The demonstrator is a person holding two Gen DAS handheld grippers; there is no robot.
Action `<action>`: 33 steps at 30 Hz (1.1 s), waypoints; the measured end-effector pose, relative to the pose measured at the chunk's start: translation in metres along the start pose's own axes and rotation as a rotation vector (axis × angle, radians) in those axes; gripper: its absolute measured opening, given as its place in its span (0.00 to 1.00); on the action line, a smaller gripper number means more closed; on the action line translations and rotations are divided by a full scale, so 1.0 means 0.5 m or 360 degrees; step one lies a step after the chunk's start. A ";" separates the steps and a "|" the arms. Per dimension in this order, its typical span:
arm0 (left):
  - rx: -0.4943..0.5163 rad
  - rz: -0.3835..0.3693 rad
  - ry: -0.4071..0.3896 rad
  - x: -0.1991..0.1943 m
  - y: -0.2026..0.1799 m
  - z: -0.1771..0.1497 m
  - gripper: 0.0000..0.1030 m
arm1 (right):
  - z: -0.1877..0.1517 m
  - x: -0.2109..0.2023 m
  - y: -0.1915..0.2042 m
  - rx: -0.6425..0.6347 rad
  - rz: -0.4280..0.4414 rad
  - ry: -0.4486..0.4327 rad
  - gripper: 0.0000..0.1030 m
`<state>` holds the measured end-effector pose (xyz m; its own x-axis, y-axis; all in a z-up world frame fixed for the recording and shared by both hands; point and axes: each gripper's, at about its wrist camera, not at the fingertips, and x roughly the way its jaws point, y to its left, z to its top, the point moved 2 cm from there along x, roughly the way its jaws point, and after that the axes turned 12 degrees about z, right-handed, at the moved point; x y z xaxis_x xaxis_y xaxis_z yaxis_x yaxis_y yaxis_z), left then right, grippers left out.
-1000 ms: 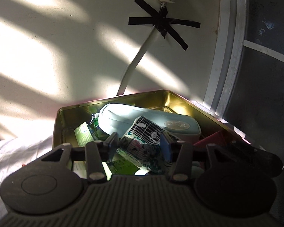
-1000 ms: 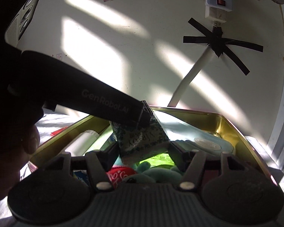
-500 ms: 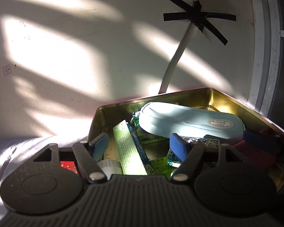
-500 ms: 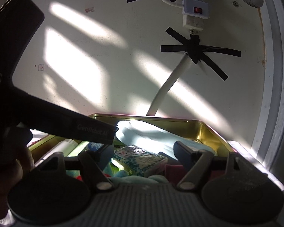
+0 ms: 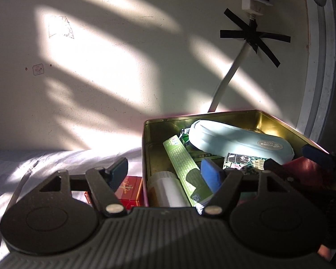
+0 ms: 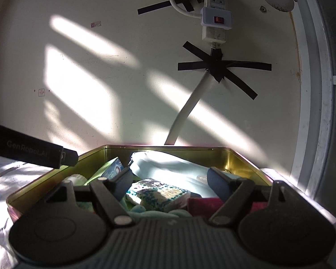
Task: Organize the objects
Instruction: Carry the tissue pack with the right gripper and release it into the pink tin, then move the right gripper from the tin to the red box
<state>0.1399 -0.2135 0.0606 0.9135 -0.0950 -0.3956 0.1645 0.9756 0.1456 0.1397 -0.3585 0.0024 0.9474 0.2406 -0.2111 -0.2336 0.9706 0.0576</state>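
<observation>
Gold tin [image 5: 277, 121] sits on white-sheeted bed [image 5: 44, 163] against the wall, packed with a light blue pencil case [image 5: 233, 139], green box [image 5: 183, 163], white bottle [image 5: 165, 188] and patterned tissue pack [image 6: 159, 194]. Left gripper [image 5: 165, 172] jaws open, empty, straddling the tin's left wall; red box [image 5: 130, 188] outside it. Right gripper [image 6: 170, 180] jaws opening, pack lying between them, pads off it.

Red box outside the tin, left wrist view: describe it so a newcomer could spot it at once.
Find the gold tin standing against the sunlit wall. Just outside the tin's left wall, on the white cloth, lies the red box with gold lettering, partly hidden behind the left tool. Of the visible items, it alone lies outside the tin.
</observation>
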 end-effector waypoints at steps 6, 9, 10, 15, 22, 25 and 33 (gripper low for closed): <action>-0.0090 0.0145 0.0009 0.006 0.125 -0.017 0.72 | 0.007 -0.010 0.017 0.0006 -0.0025 -0.0026 0.74; -0.0127 0.0239 0.0048 0.027 0.195 -0.040 0.72 | 0.014 -0.015 0.044 -0.0015 -0.0009 -0.0007 0.74; -0.0133 0.0269 0.0070 0.037 0.216 -0.049 0.72 | 0.017 -0.016 0.054 -0.0016 0.0007 -0.0002 0.74; -0.0121 0.0402 0.0224 0.092 0.314 -0.114 0.72 | 0.052 -0.018 0.145 -0.0083 0.0160 -0.0006 0.76; -0.0476 0.0326 0.0449 0.130 0.431 -0.154 0.72 | 0.109 0.084 0.316 -0.0348 0.0489 0.0350 0.86; -0.0490 0.0289 0.0441 0.121 0.431 -0.158 0.74 | 0.128 0.198 0.374 -0.0480 0.0540 0.0710 0.86; -0.0274 0.0365 0.0504 0.141 0.427 -0.159 0.79 | 0.092 0.408 0.426 -0.0561 0.0616 0.1344 0.86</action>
<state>0.2099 0.0041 -0.0085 0.7555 0.1677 -0.6333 -0.1186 0.9857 0.1194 0.2931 -0.1028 0.0164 0.3575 0.3329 -0.8726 -0.6753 0.7375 0.0046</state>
